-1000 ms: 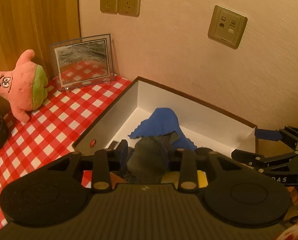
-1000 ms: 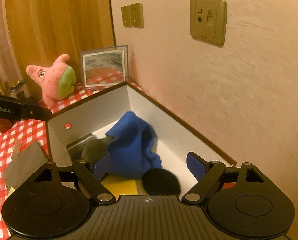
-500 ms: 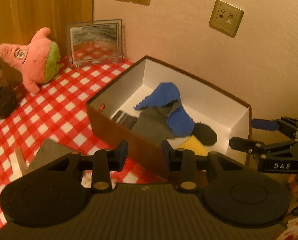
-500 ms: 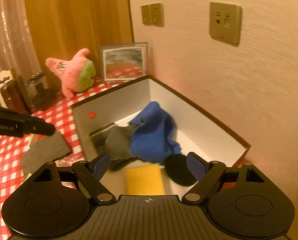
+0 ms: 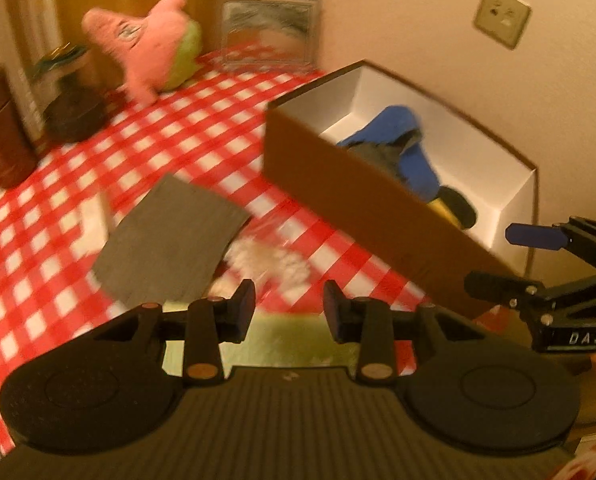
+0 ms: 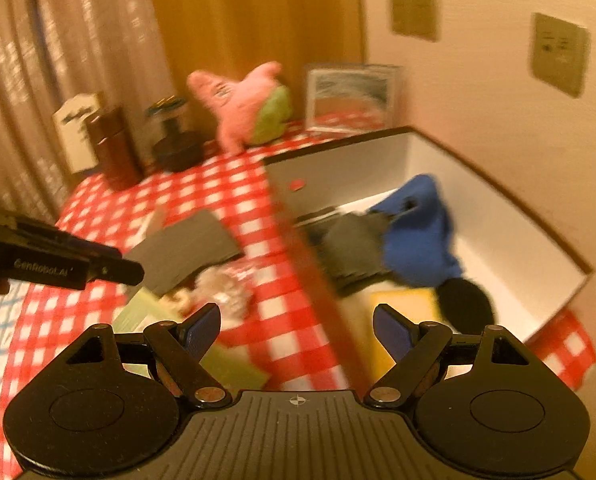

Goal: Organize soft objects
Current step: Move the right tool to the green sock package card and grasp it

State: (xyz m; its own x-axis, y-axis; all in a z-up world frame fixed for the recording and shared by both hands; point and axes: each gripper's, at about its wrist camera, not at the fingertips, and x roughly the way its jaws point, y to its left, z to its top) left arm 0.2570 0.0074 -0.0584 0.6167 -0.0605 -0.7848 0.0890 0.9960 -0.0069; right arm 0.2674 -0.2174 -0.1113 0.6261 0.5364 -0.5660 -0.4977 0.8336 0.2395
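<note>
both grippers empty. left gripper (image 5: 289, 312) jaws partly apart, right gripper (image 6: 296, 330) spread wide. grey cloth (image 5: 170, 242) lies flat on the checked tablecloth (image 5: 38, 276) just ahead-left of the left gripper, white fluffy bag (image 5: 272, 262) straight ahead, touching it. box (image 5: 361, 196) ahead-right holds blue cloth (image 5: 411, 152). grey cloth looks light, limp, non-slippery; best pinched at a free edge or corner.
</note>
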